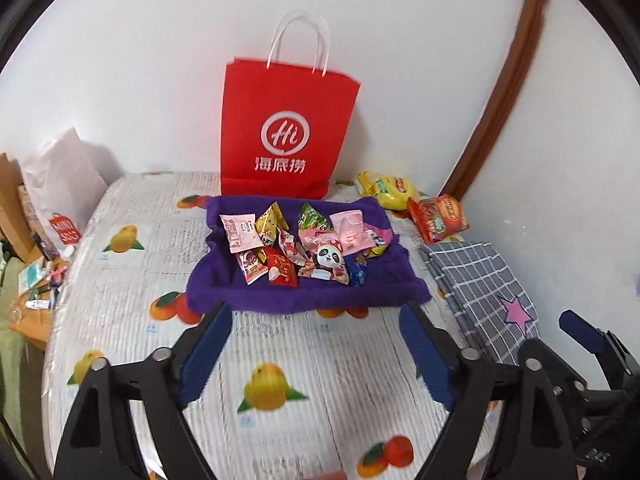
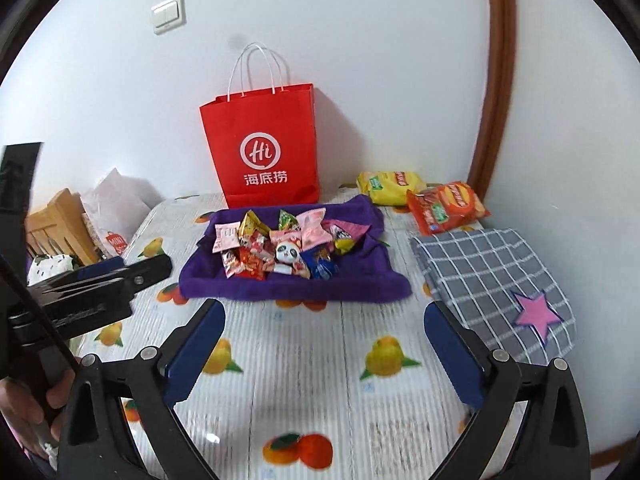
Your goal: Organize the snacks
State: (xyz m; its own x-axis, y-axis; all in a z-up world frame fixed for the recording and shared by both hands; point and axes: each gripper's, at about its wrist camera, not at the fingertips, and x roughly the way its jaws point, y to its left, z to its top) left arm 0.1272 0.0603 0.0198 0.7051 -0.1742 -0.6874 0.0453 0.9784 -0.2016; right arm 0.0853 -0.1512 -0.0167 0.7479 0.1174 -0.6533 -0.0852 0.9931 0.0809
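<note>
A purple cloth tray sits mid-table, filled with several small snack packets, one with a panda face. A yellow chip bag and a red-orange chip bag lie at the back right. My left gripper stands open just short of the tray, nothing between its blue pads. My right gripper is likewise open and empty, nearer the table's front. The left gripper also shows from the side in the right wrist view, left gripper.
A red paper bag stands against the wall behind the tray. A folded grey checked cloth with a pink star lies at the right. A white shopping bag and clutter sit left of the fruit-print tablecloth.
</note>
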